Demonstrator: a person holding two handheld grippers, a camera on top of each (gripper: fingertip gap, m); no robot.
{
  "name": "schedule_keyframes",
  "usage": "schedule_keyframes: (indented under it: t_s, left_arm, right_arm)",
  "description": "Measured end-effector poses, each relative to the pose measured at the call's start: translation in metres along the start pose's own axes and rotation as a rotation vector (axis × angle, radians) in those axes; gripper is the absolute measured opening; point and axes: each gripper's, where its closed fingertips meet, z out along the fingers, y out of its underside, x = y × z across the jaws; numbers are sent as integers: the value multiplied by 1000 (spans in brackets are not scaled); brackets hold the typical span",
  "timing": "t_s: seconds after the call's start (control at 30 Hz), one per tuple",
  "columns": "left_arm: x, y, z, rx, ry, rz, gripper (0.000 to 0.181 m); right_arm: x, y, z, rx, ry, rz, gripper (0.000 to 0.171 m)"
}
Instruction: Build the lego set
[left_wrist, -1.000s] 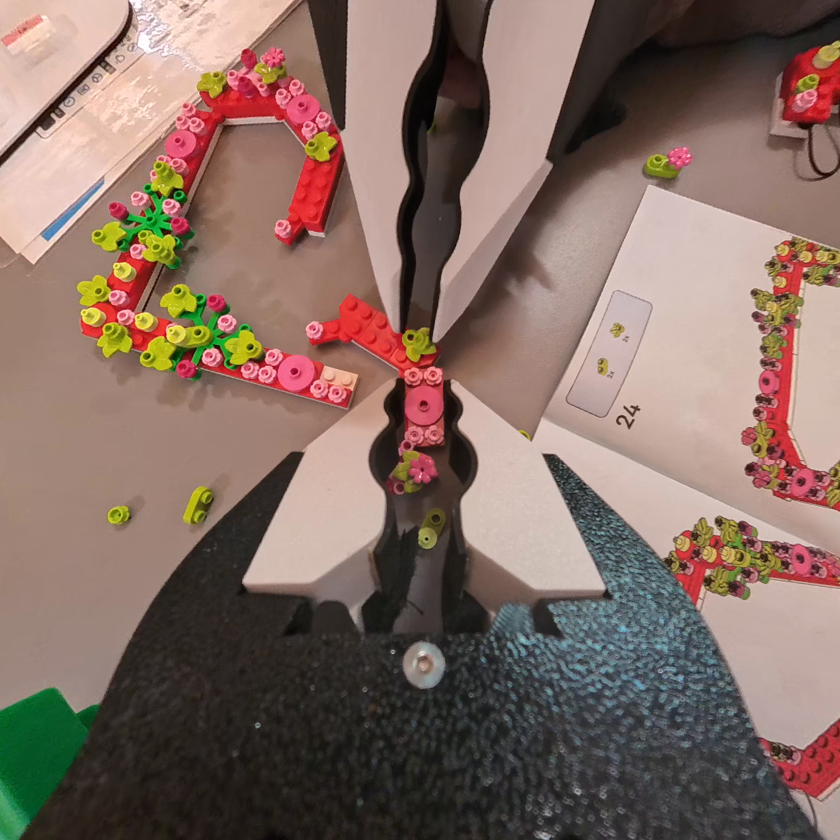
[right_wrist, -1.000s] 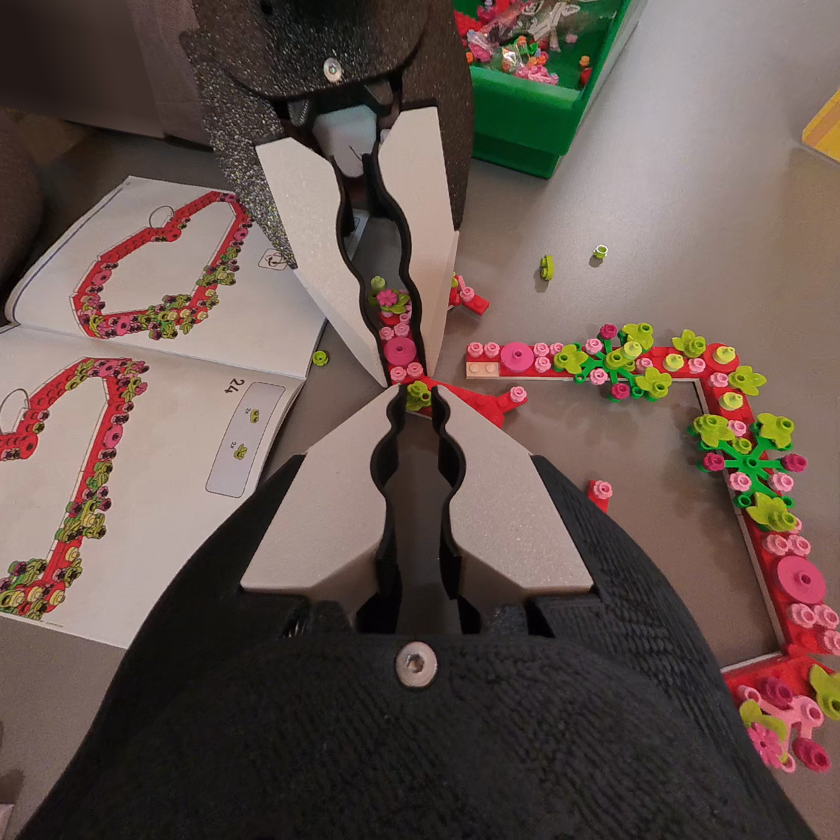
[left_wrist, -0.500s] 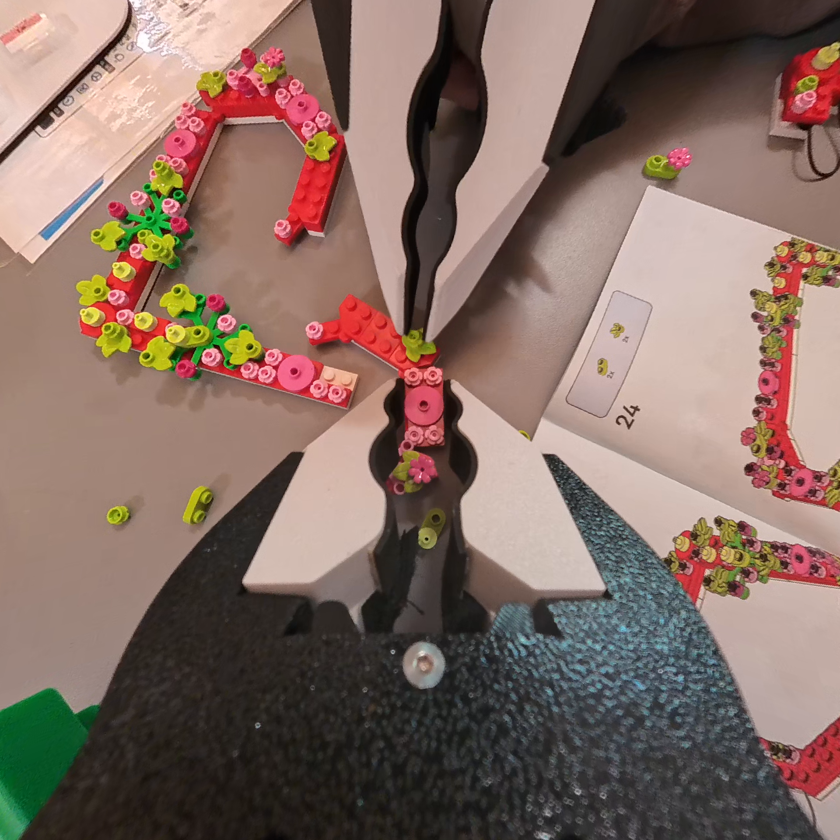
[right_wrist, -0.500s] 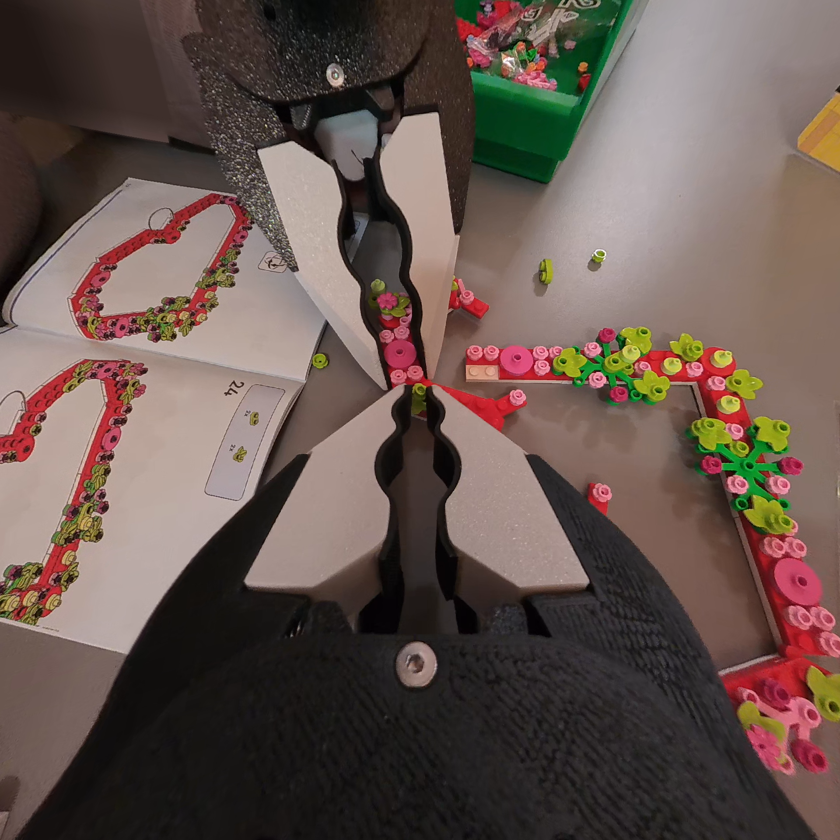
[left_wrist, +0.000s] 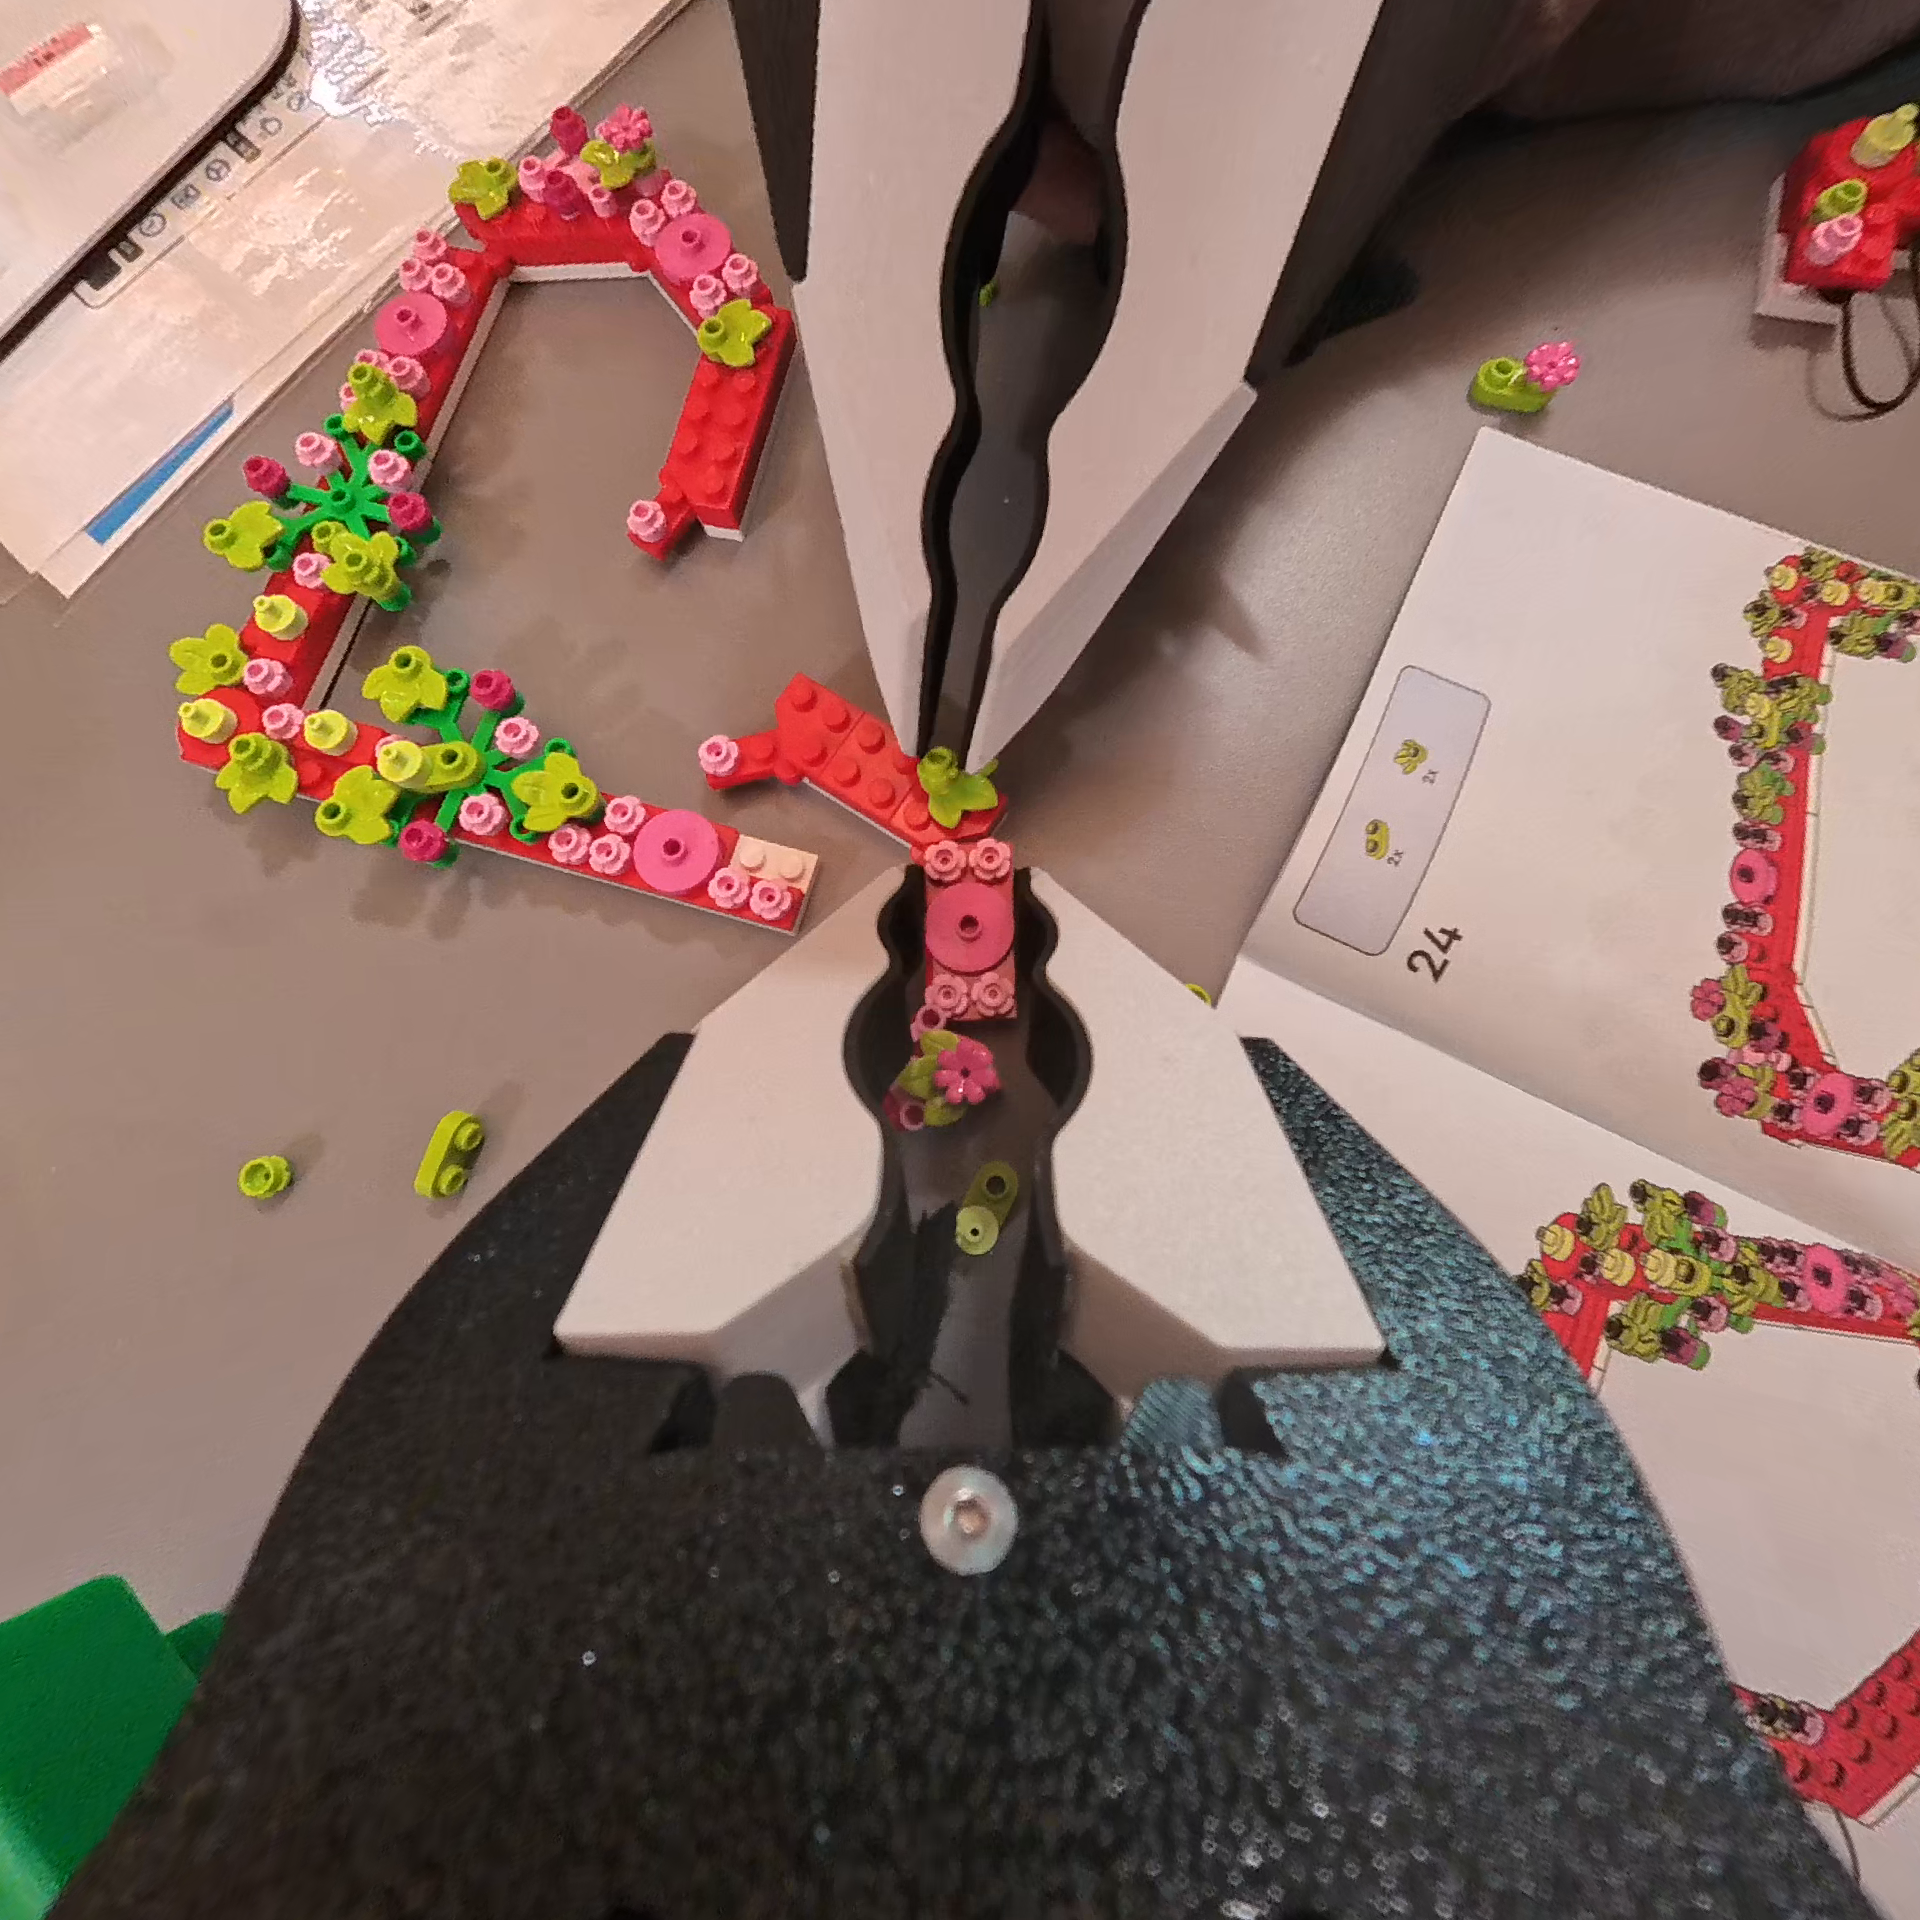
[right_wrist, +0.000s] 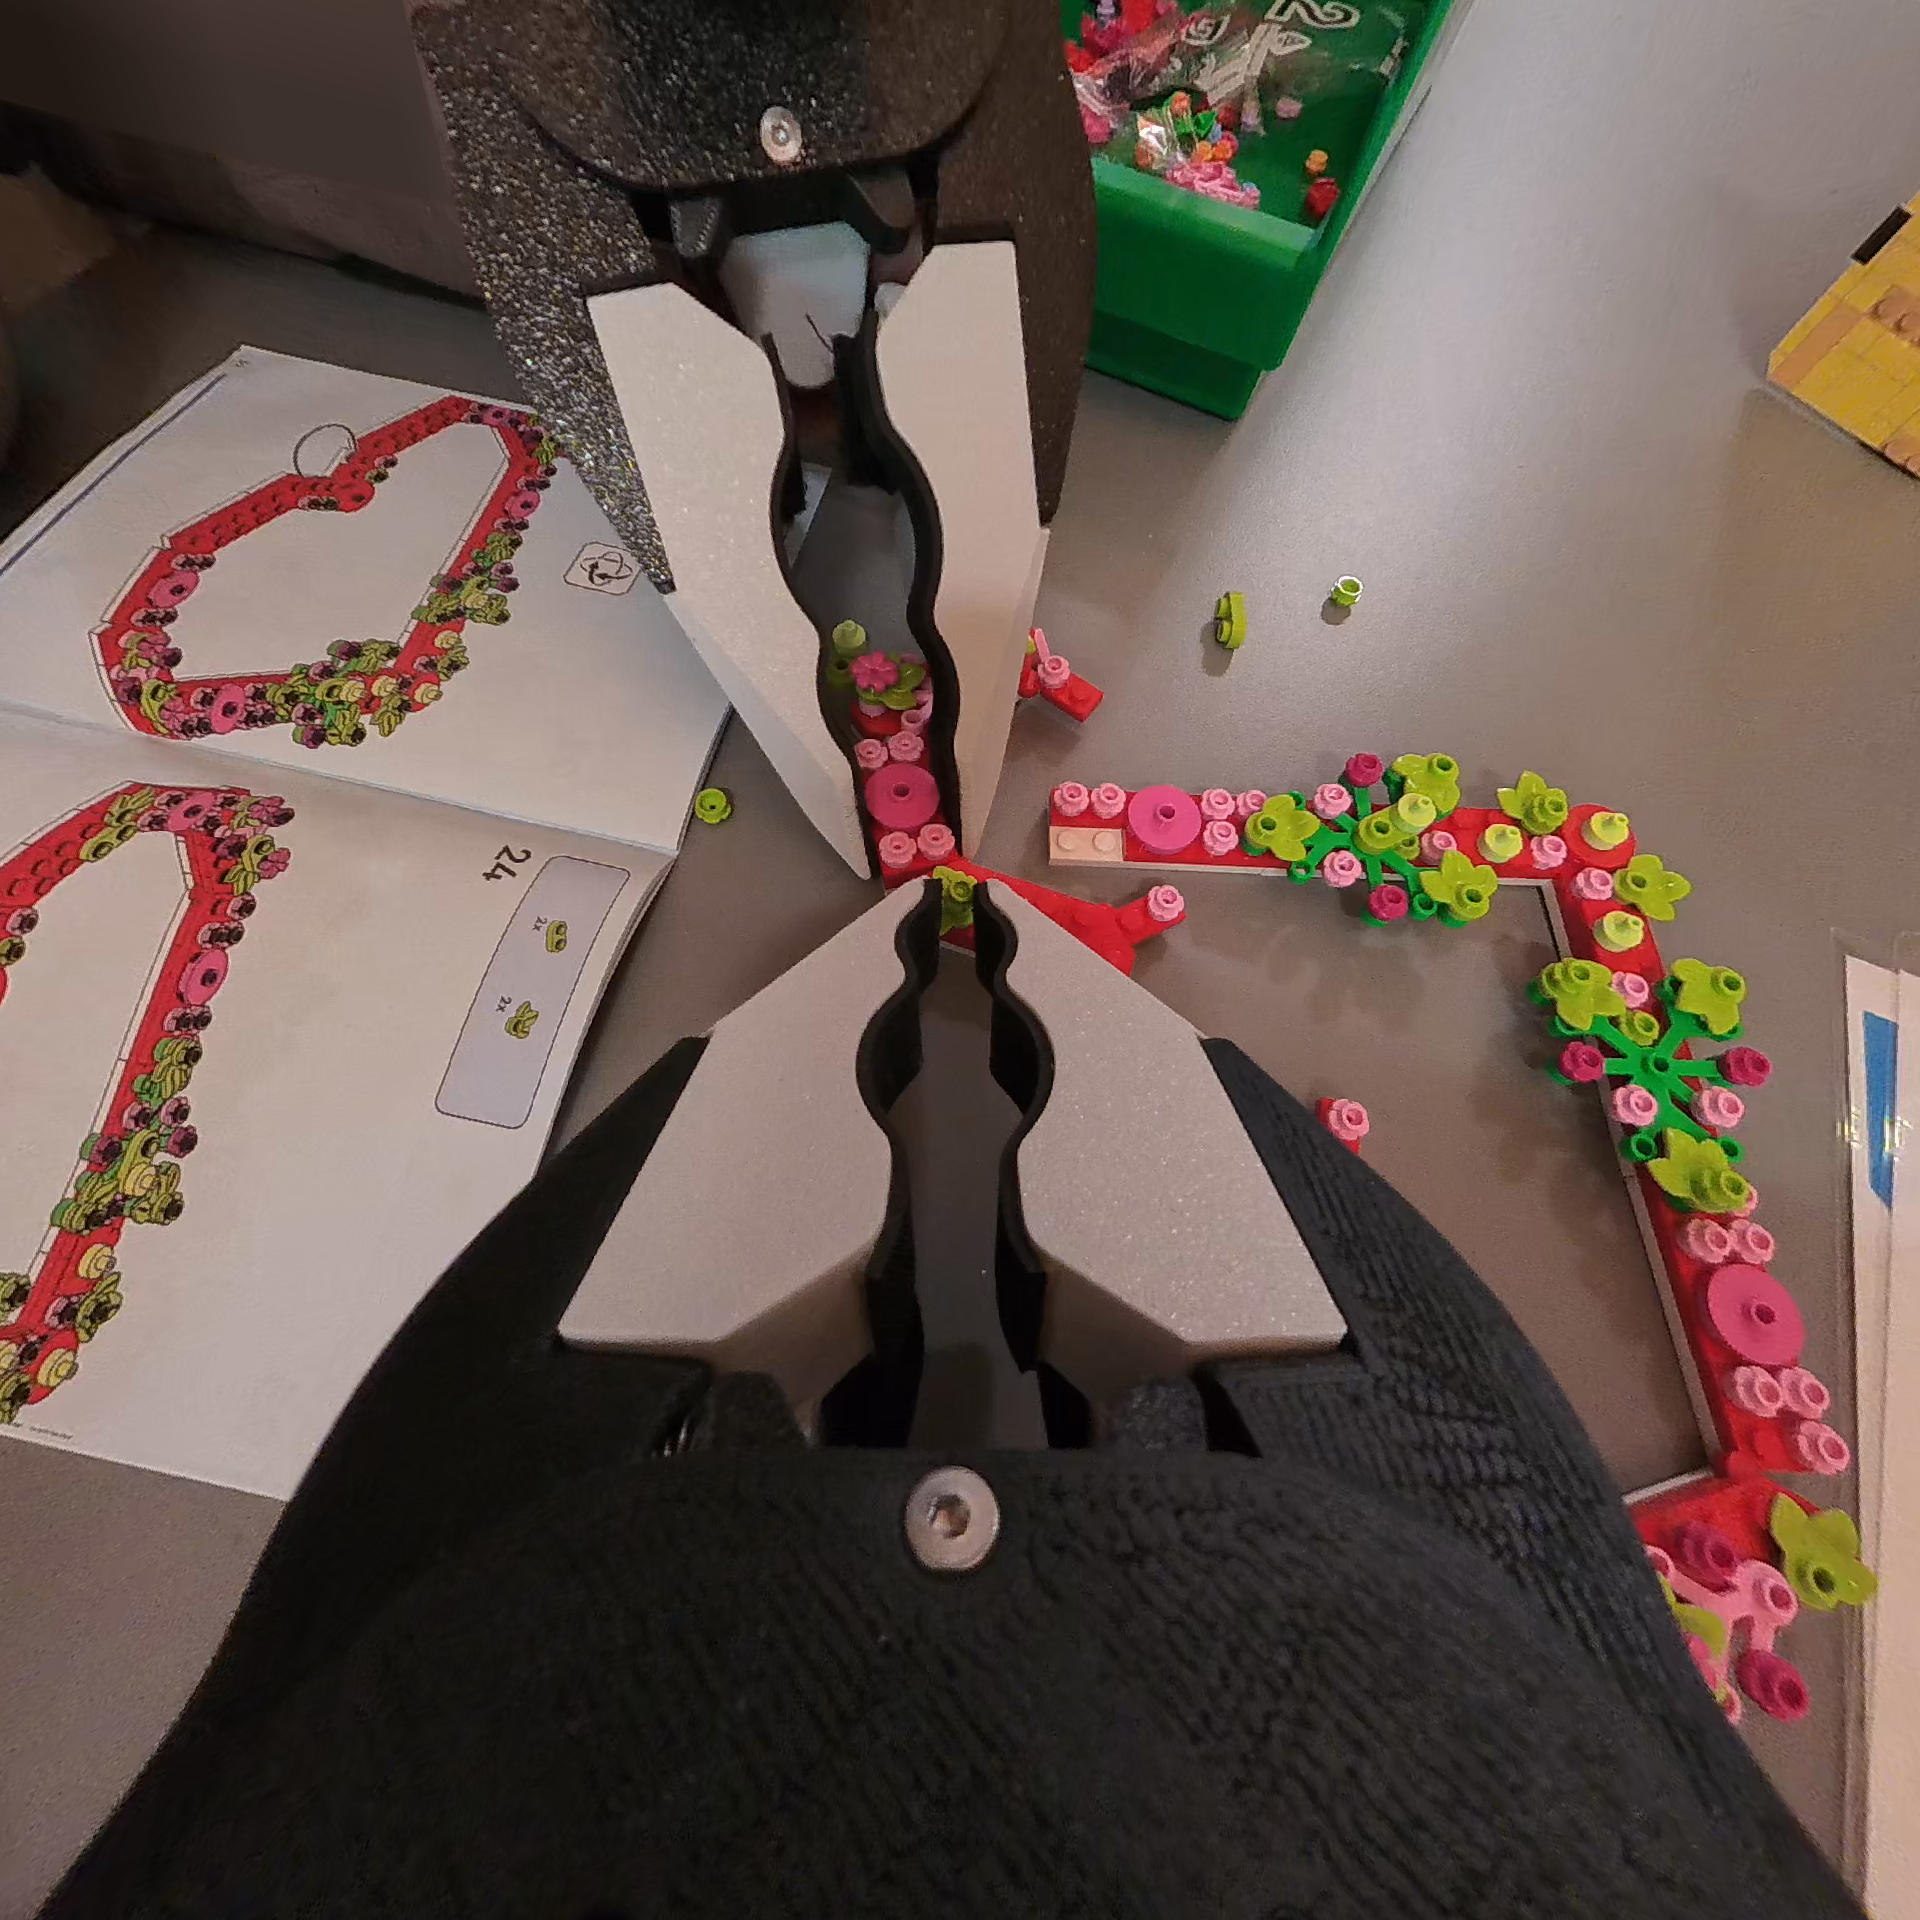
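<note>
My left gripper (left_wrist: 968, 883) is shut on a short red lego segment (left_wrist: 966, 930) that bears pink flowers and a pink disc. The segment bends into a bare red arm (left_wrist: 842, 753) with a pink flower at its end. My right gripper (right_wrist: 951, 894) is shut on a lime leaf piece (right_wrist: 954, 891) that sits on the segment's bend. The leaf (left_wrist: 951, 790) and the right gripper (left_wrist: 948, 743) show from the far side in the left wrist view. The left gripper (right_wrist: 914, 852) and the segment (right_wrist: 899, 800) show in the right wrist view. A larger red flowered frame part (left_wrist: 468, 769) lies apart on the grey table.
An open instruction booklet (right_wrist: 312, 1039) lies beside the grippers. A green bin (right_wrist: 1195, 260) of loose pieces stands behind the left gripper. Small lime pieces (left_wrist: 449, 1153) lie on the table. The frame part (right_wrist: 1455, 852) lies to my right. Papers (left_wrist: 156, 260) lie beyond it. Less than 4 cm separates the two grippers' tips.
The right gripper's tips have closed slightly around the lime leaf. The left gripper and the red segment have stayed where they were.
</note>
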Motion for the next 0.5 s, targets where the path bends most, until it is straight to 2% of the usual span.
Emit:
schedule_keyframes:
  t_s: [0.03, 0.5]
  left_arm:
    - [0, 0, 0, 0, 0, 0, 16]
    - [0, 0, 0, 0, 0, 0, 16]
  right_arm:
    - [0, 0, 0, -2, 2, -4, 4]
    - [2, 0, -1, -13, 32, -52, 3]
